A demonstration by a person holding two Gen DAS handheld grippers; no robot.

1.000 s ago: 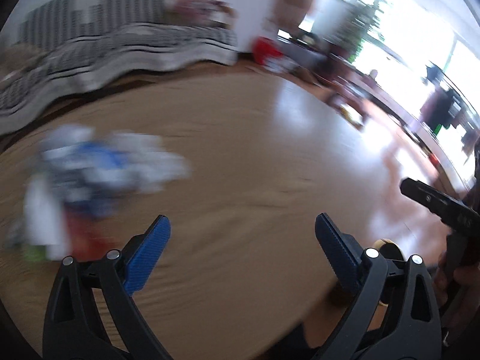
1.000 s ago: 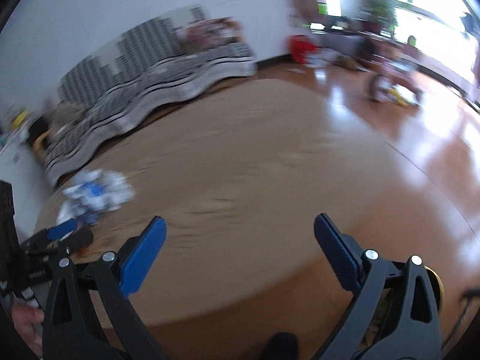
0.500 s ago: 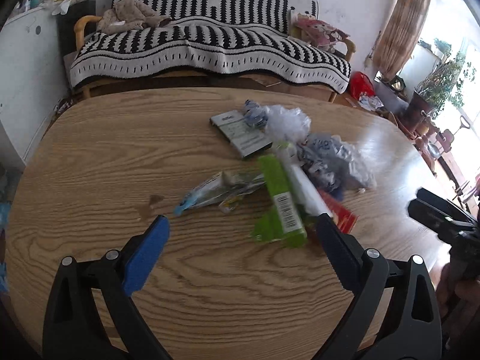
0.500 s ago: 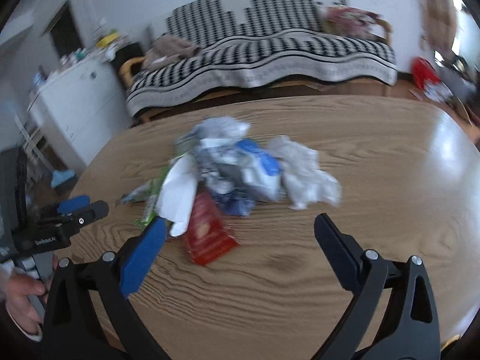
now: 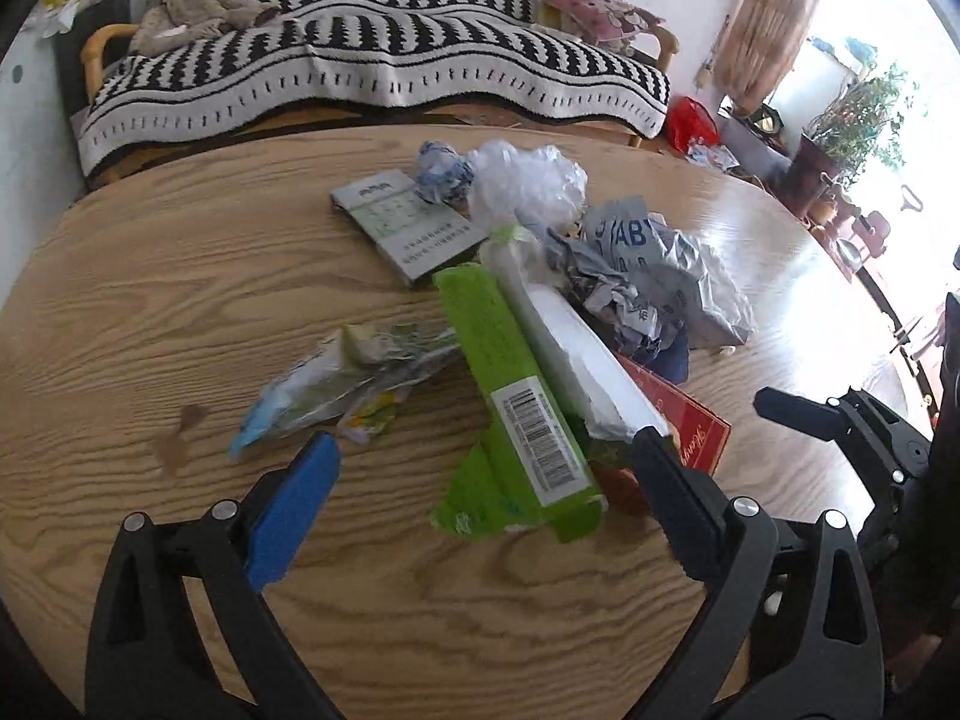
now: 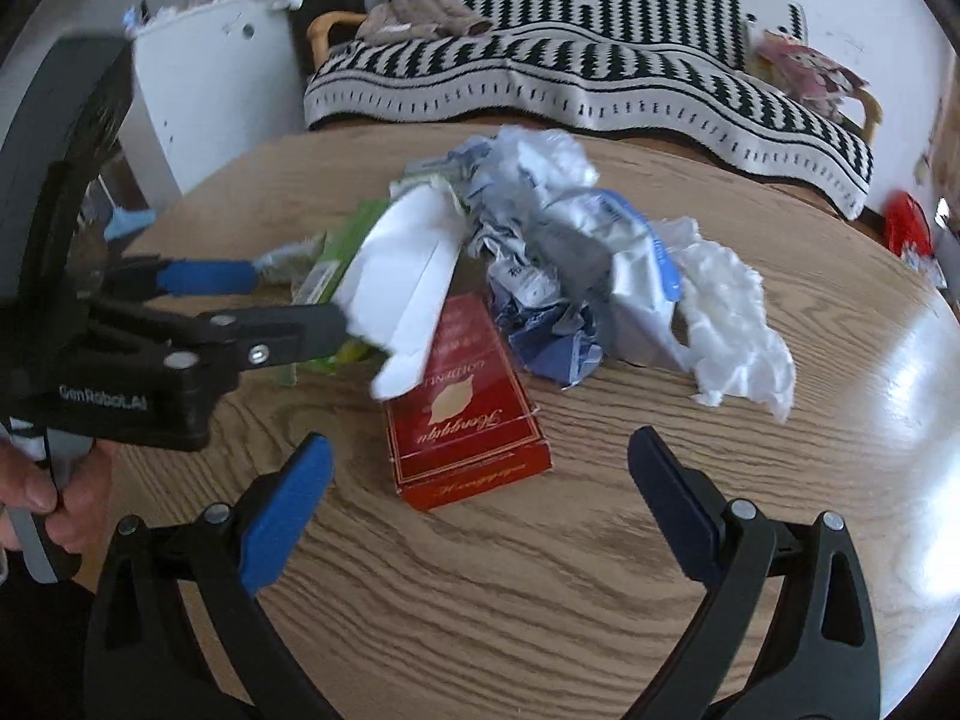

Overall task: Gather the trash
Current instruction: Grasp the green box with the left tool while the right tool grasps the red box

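A heap of trash lies on the round wooden table [image 5: 150, 312]. It holds a green box [image 5: 516, 414] with a barcode, a white carton [image 5: 576, 354], a red flat box [image 6: 465, 402], crumpled blue-and-white wrappers [image 5: 654, 276], a grey booklet [image 5: 408, 228], clear plastic [image 5: 528, 180] and a torn foil wrapper [image 5: 336, 384]. White tissue [image 6: 738, 330] lies at the heap's right. My left gripper [image 5: 486, 498] is open, hovering just in front of the green box. My right gripper [image 6: 480, 492] is open, its fingers standing either side of the red box's near end.
A sofa [image 5: 372, 60] with a black-and-white striped cover stands behind the table. A white cabinet [image 6: 204, 72] is at the left. In the right wrist view a hand [image 6: 36, 480] holds the left gripper's handle. Bare tabletop lies near the front edge.
Both views swung from the blurred right side of the room onto the trash heap, then closed in on it. Both grippers stayed open.
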